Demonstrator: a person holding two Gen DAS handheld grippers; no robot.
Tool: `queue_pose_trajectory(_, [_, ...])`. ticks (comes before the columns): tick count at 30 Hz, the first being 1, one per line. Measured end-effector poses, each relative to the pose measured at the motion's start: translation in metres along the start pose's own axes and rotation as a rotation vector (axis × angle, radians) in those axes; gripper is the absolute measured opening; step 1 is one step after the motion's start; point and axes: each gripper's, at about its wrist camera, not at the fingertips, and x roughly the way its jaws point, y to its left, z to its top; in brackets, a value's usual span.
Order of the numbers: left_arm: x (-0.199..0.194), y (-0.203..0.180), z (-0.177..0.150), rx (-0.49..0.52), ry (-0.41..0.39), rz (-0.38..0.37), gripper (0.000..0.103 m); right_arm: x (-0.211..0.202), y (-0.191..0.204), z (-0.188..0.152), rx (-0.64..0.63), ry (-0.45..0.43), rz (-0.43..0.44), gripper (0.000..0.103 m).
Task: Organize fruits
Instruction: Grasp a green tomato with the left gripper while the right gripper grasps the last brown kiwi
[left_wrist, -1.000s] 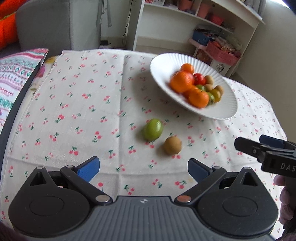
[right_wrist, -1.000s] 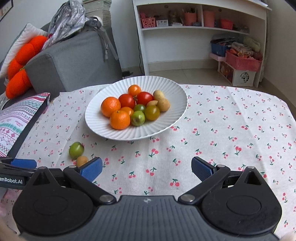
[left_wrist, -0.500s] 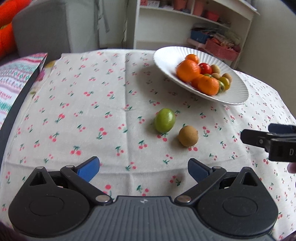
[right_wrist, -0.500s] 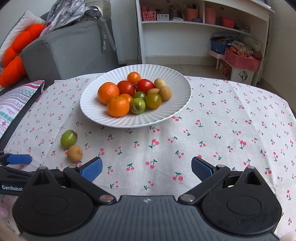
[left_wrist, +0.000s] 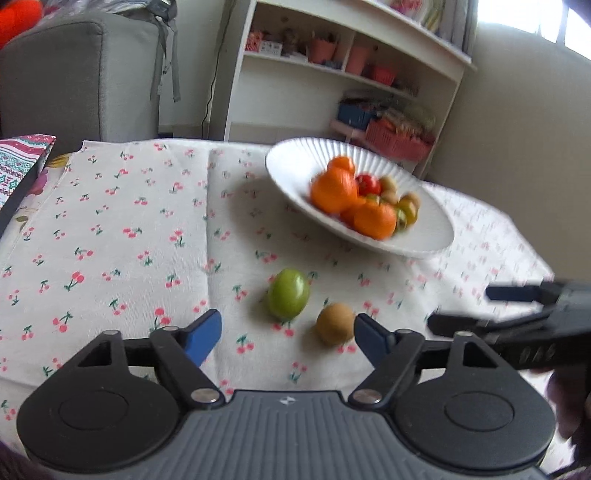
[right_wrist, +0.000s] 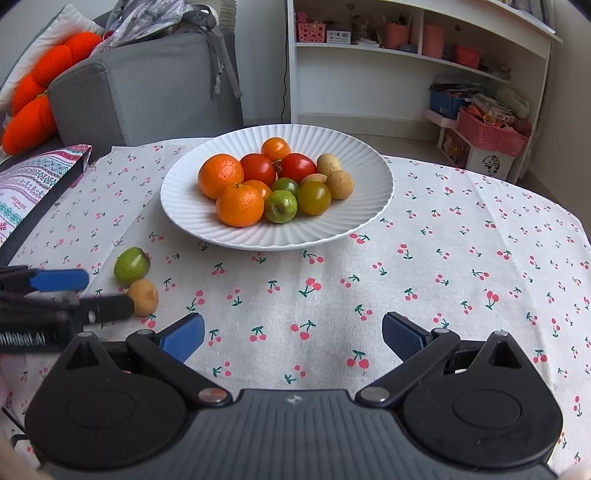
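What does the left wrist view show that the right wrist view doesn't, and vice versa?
Only left wrist: the right gripper from the side, open and empty, entering at the right edge.

Only right wrist: the left gripper from the side, open, its fingertips close by the brown fruit; the orange plush on the grey sofa; the plate's fruit sharp, not blurred.

Both: white plate of fruit, green fruit and brown fruit loose on the cherry-print cloth, the white shelf.

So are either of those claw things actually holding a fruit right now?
No, nothing is held. The left gripper is open, with the green fruit and the brown fruit lying on the tablecloth ahead. The right gripper is open over bare cloth.
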Motion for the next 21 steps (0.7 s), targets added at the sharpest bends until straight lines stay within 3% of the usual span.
queue_pose_trajectory(10, [0.011, -0.003, 0.012, -0.059, 0.002, 0.010, 0.031, 0.001, 0.019, -0.005, -0.051, 0.010, 0.054, 0.102])
queue_pose_trajectory(15, [0.020, 0.002, 0.014, -0.093, 0.062, 0.028, 0.011, 0.000, 0.032, -0.009, -0.074, 0.016, 0.087, 0.102])
queue_pose_trajectory(21, [0.014, 0.010, 0.014, -0.093, 0.058, 0.069, 0.010, -0.001, 0.048, -0.009, -0.104, 0.007, 0.123, 0.102])
